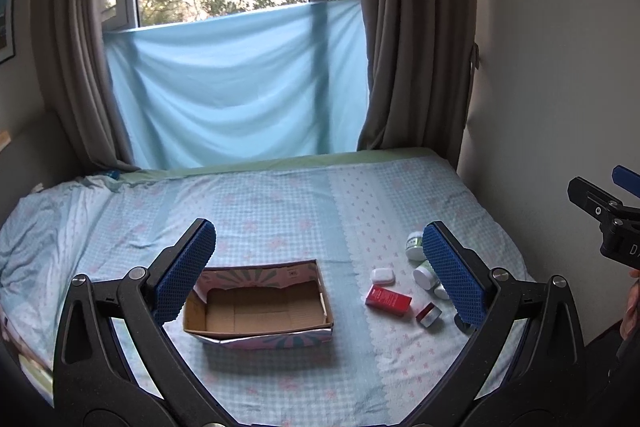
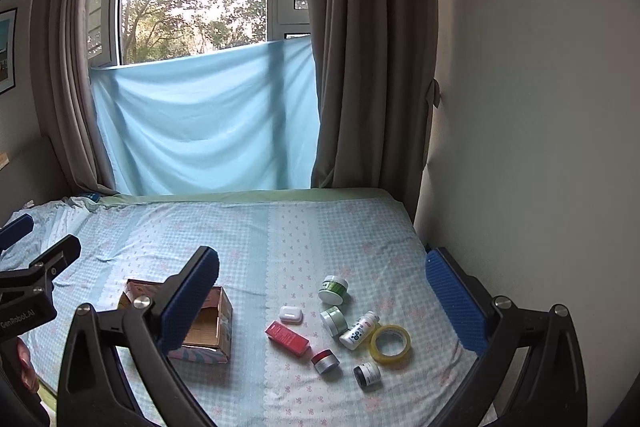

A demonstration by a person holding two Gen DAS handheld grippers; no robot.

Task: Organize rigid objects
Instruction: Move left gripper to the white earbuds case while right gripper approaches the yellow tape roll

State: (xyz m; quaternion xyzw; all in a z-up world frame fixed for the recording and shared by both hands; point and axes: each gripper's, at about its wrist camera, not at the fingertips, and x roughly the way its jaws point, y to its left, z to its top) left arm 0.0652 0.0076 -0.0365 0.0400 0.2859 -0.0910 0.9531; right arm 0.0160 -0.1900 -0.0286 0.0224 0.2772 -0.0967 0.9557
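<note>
An open, empty cardboard box [image 1: 260, 311] sits on the bed; the right wrist view shows it too [image 2: 216, 327]. To its right lie a red carton [image 2: 288, 338], a white earbud case [image 2: 291, 315], two green-lidded jars [image 2: 333, 289], a white bottle [image 2: 359, 330], a yellow tape roll [image 2: 391, 343], a red-banded jar [image 2: 325, 361] and a dark jar [image 2: 367, 375]. The red carton [image 1: 388, 300] and the case [image 1: 382, 275] also show in the left wrist view. My left gripper [image 1: 320, 271] is open above the box. My right gripper [image 2: 322, 303] is open above the items. Both are empty.
The bed [image 2: 280, 227] has a blue checked sheet. A wall [image 2: 520, 147] runs close along its right side. Curtains [image 2: 360, 67] and a blue cloth [image 2: 208, 123] hang at the window behind the bed. The bedding is rumpled at the left [image 1: 48, 219].
</note>
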